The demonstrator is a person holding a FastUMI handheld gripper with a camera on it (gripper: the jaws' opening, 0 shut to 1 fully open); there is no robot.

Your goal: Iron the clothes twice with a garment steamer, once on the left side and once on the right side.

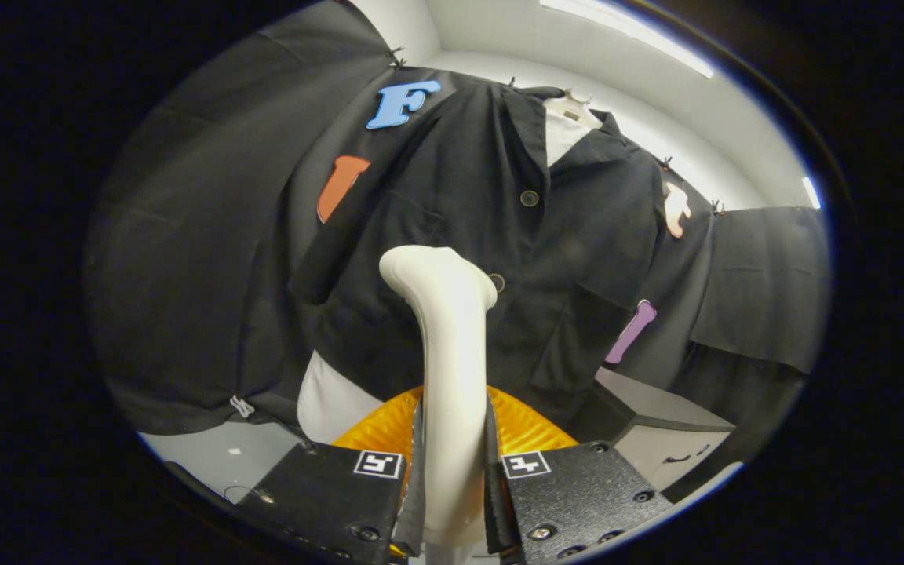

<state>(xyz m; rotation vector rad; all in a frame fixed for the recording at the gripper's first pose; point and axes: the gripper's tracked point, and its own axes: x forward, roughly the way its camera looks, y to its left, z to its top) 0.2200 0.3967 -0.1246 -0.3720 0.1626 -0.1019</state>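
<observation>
1. Gripper [452,471] clenched on the garment steamer [448,345], both fingers pressing the cream handle from left and right.
2. Steamer rising upright from between the fingers, curved head at the top bent toward the far side, up against the front of the black shirt [499,220].
3. Shirt hanging on a hanger [574,102] far ahead, collar open at the top, white lining showing inside the neck.
4. Two dark buttons down the placket; lower button [497,282] just right of the steamer head, upper button [529,198] higher and farther.
5. Steamer head sitting left of the placket; actual contact with the cloth hard to tell.
6. Orange ribbed part [523,428] low behind the handle, just beyond the fingers.
7. Grey box [656,416] to the right, below the shirt's hem.
</observation>
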